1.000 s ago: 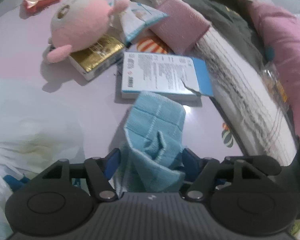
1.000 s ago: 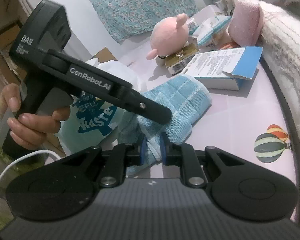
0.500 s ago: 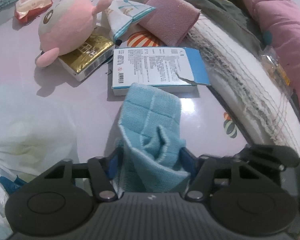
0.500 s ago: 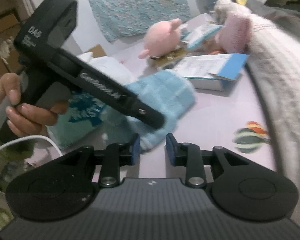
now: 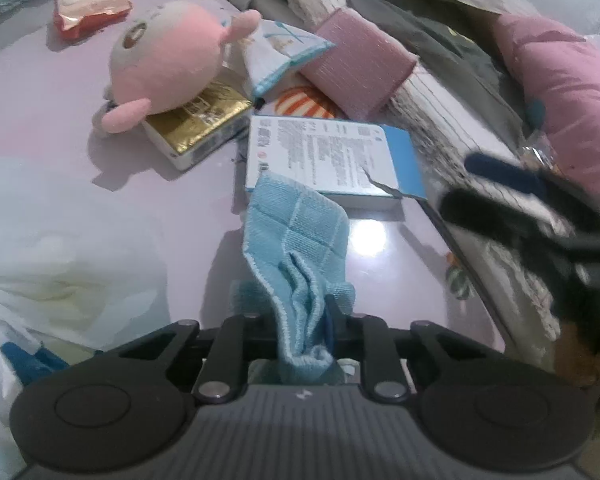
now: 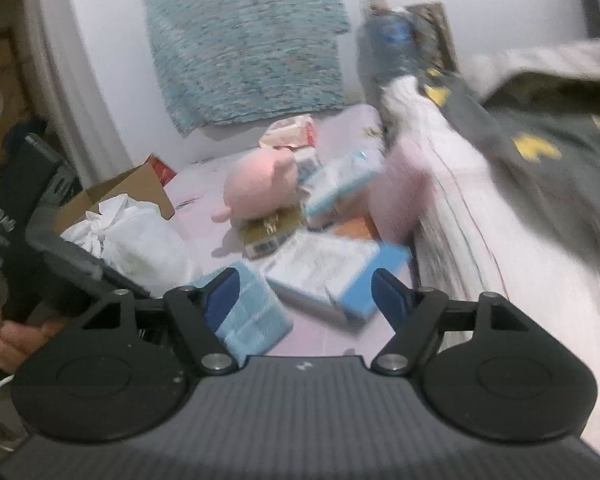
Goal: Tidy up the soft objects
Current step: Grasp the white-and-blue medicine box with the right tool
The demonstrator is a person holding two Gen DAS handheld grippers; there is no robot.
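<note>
My left gripper (image 5: 300,320) is shut on a light blue checked cloth (image 5: 296,232), which drapes forward onto the lilac table (image 5: 40,92). The cloth also shows in the right wrist view (image 6: 248,312), partly behind my left finger. My right gripper (image 6: 304,288) is open and empty, raised above the table; it appears blurred at the right of the left wrist view (image 5: 520,200). A pink plush toy (image 5: 168,68) lies on a gold box (image 5: 200,124) further back. A folded pink towel (image 5: 360,68) lies against the bedding.
A white and blue carton (image 5: 332,160) lies just beyond the cloth. A white plastic bag (image 5: 60,248) sits at the left. A red wipes packet (image 5: 92,8) is at the far back. Piled bedding and a pink pillow (image 5: 560,80) line the right side.
My right gripper has let go of the blue cloth, opened wide and lifted away to the right. My left gripper has closed tighter on the cloth.
</note>
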